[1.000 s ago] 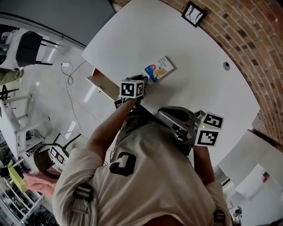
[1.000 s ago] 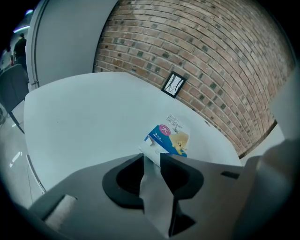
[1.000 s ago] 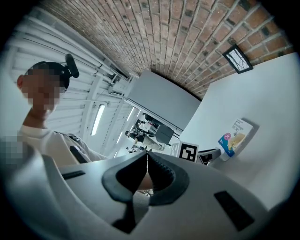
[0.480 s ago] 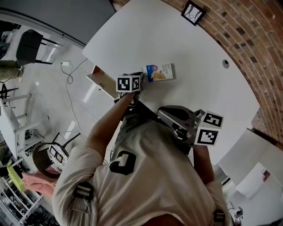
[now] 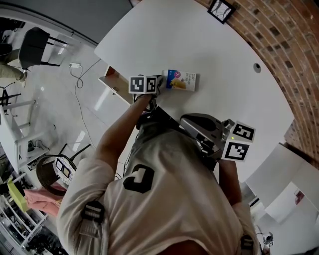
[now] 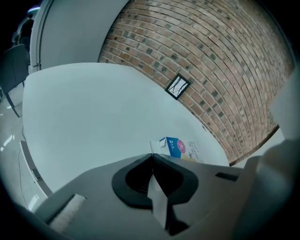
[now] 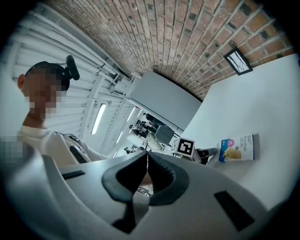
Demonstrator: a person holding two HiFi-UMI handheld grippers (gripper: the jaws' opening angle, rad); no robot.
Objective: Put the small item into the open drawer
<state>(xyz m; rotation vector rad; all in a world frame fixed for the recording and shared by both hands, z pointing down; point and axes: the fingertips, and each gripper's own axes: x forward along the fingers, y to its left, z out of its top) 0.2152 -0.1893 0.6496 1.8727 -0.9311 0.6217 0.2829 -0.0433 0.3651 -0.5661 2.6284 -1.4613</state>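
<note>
White tabletop, brick wall
Left hand-held gripper is just closed, jaws pressed together, at a flat blue-and-white carton's end; right hand-held gripper is pressed shut.

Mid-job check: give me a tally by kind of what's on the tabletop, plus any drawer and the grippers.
Small box: 1
Black-framed card: 1
Round table hole: 1
Open drawer: 1
Grippers: 2, left gripper and right gripper
Total: 6
</note>
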